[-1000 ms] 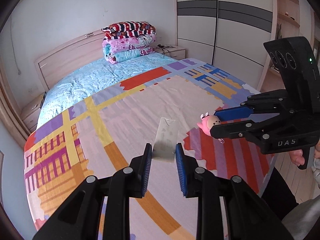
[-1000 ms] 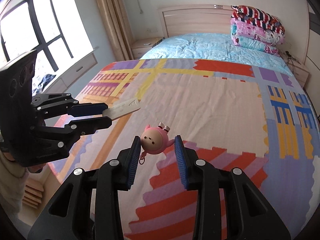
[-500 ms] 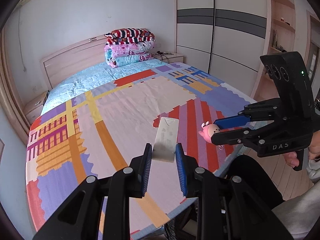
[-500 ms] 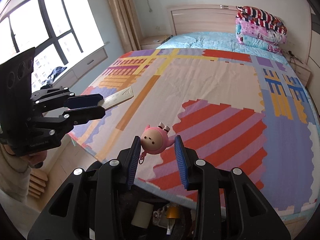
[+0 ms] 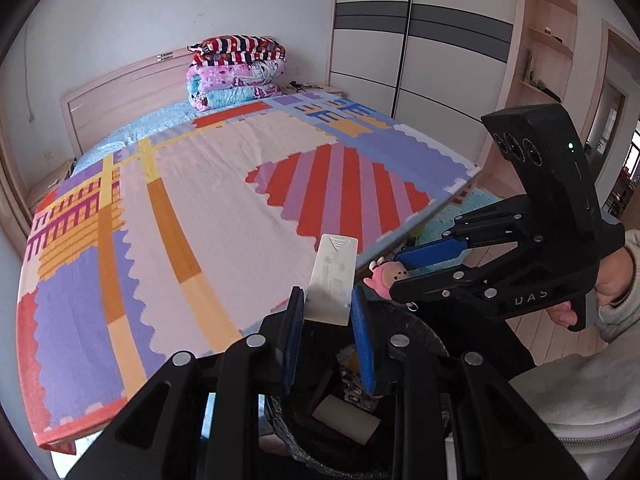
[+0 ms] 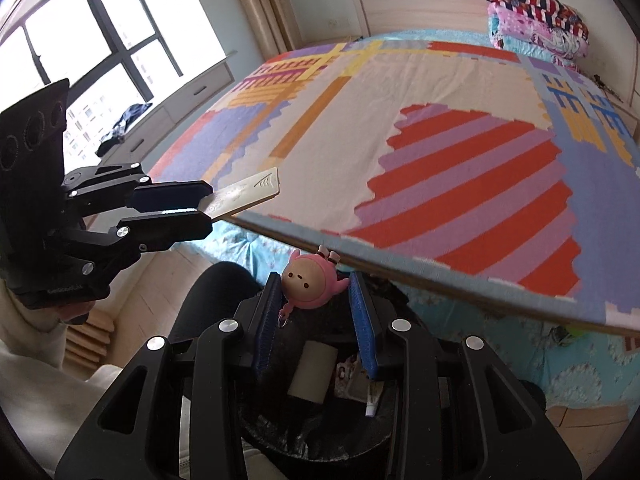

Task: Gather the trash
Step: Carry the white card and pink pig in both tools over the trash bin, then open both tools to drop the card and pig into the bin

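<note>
Your left gripper (image 5: 326, 312) is clenched on the flat white packet (image 5: 334, 280), whose long axis runs straight out from the fingers toward the bed (image 5: 180, 208). Your right gripper (image 6: 314, 304) grasps the pink doll keychain (image 6: 310, 282), head tilted left, ring dangling. Both hang over the black trash bin (image 6: 320, 436), beside the bed's foot.
</note>
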